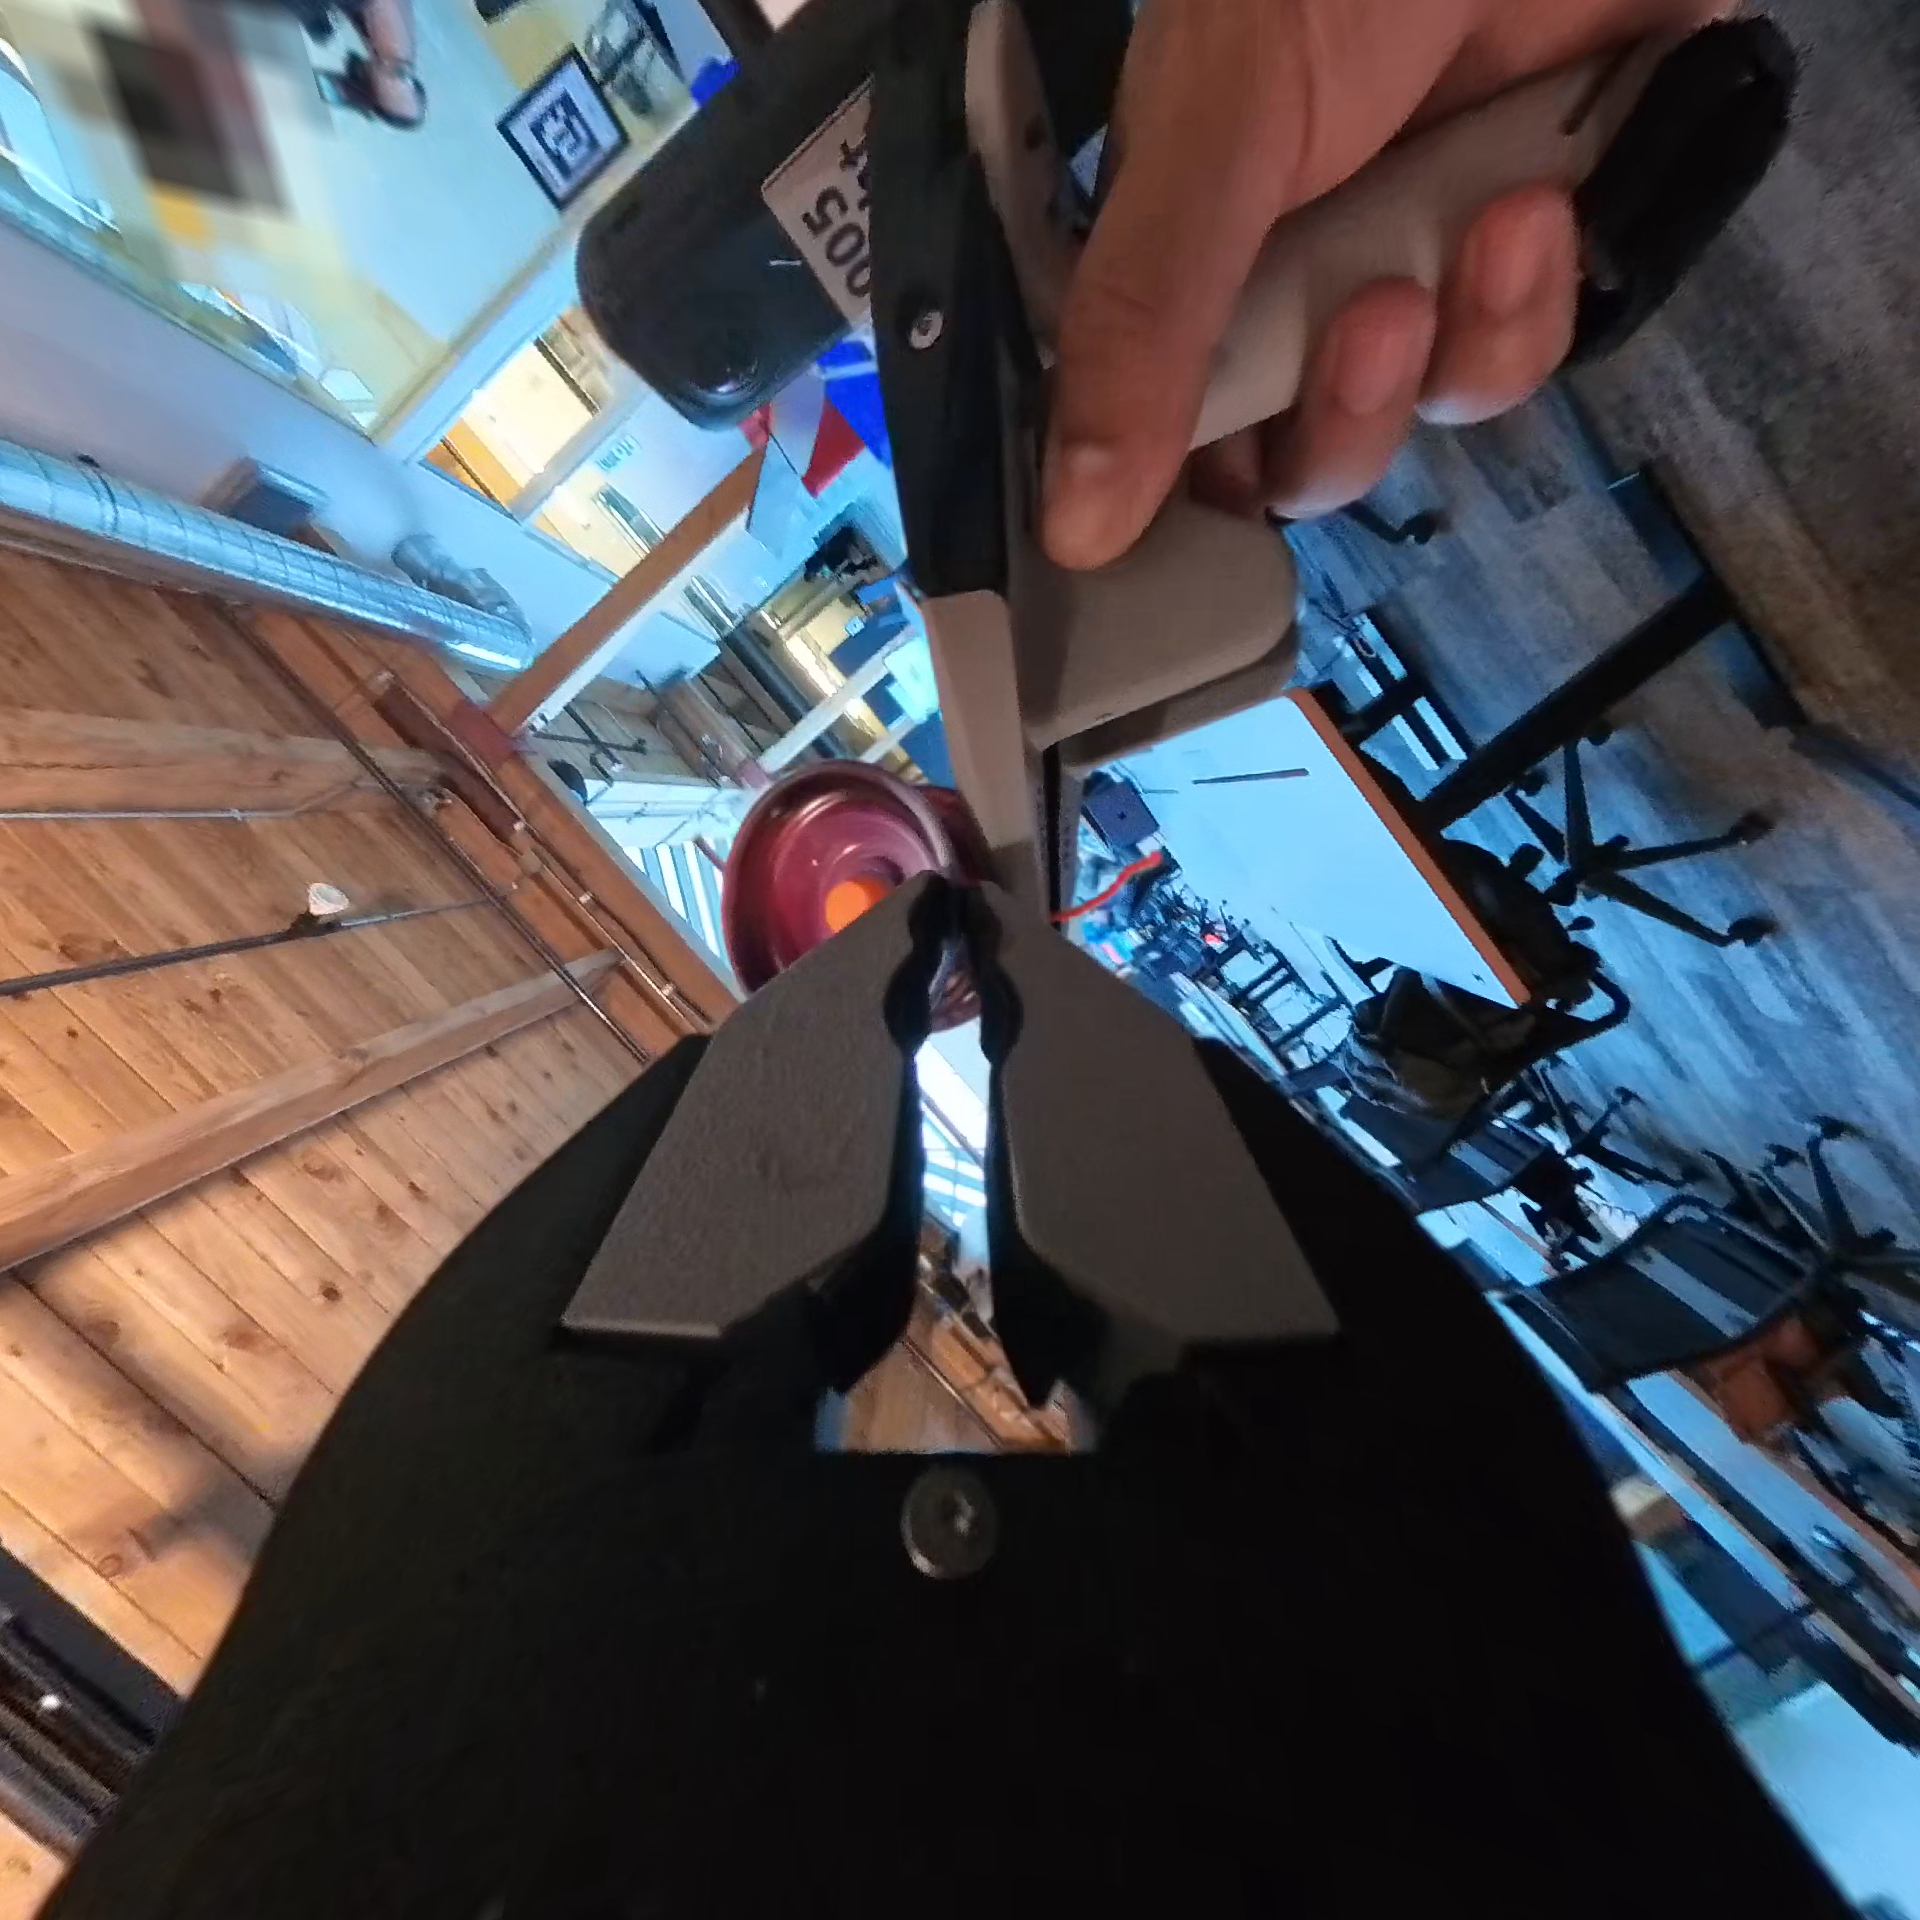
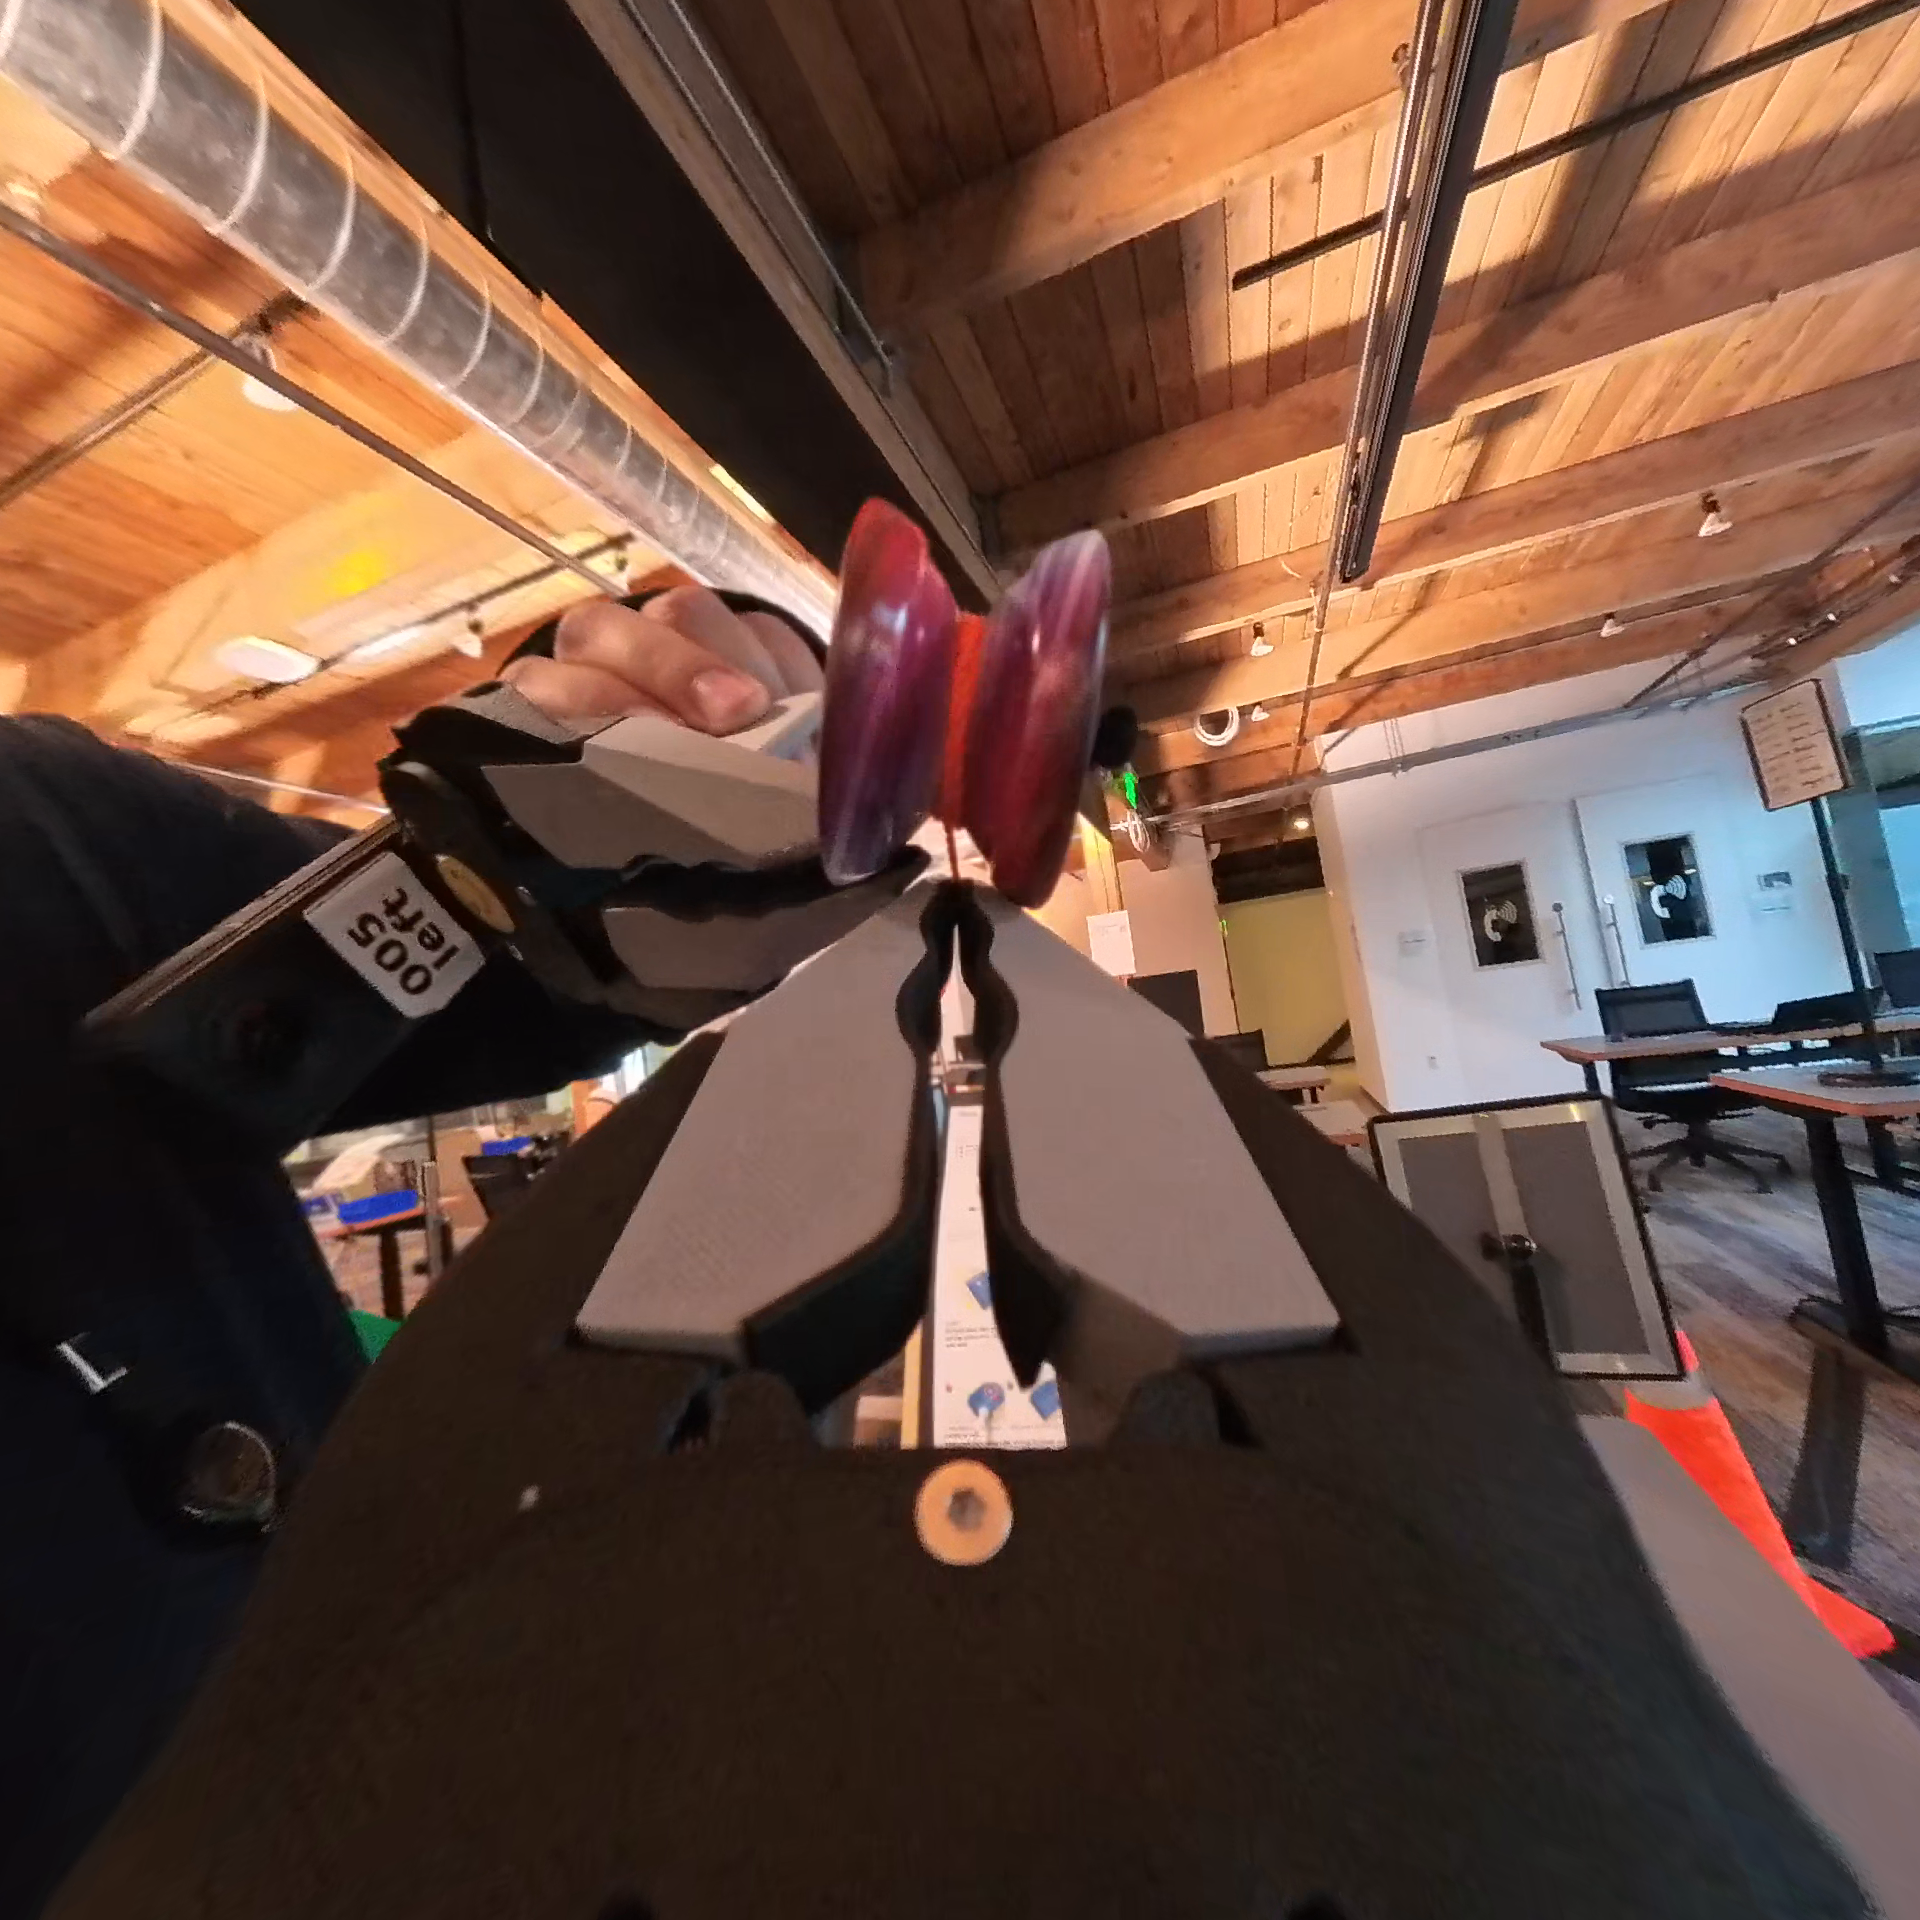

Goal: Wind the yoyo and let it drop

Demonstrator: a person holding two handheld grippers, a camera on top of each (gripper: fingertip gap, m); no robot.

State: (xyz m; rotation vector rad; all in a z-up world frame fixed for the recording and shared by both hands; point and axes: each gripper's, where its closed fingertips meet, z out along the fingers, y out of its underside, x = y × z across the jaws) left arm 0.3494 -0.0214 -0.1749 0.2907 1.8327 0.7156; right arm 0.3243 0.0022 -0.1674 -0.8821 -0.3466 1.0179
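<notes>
in the right wrist view a dark sleeve (image 2: 156, 1039) filled the left edge, and from it a hand (image 2: 665, 665) gripped the left gripper (image 2: 883, 868), reaching in from the left with a white label (image 2: 400, 951) on its side. its grey fingers (image 2: 675, 790) ran toward the yoyo's left half; whether they pressed on it, or on anything, could not be told from either view. in its own view the black pads lay close together near the tips, the yoyo showing behind them.

the yoyo (image 2: 966, 707) sat just above the tips of the right gripper (image 2: 954, 914) — two flared halves of glossy maroon streaked with purple, joined by a narrow waist packed with red string (image 2: 968, 717). its axle ran roughly left to right across the view, tilted slightly, so the groove faced the camera and the rims stood on edge. a single strand of red string dropped from the waist straight into the right gripper's tips, whose black pads (image 2: 920, 987) were drawn together on it.

in the left wrist view the yoyo (image 1: 821, 873) showed one cupped face — concentric maroon rings around an orange hub — with the right gripper (image 1: 1023, 831) coming down from above, held by a hand (image 1: 1299, 260).

to the right stood desks (image 2: 1766, 1049), black chairs (image 2: 1683, 1070) and an orange cone (image 2: 1756, 1517), under a wooden ceiling (image 2: 1351, 260).
</notes>
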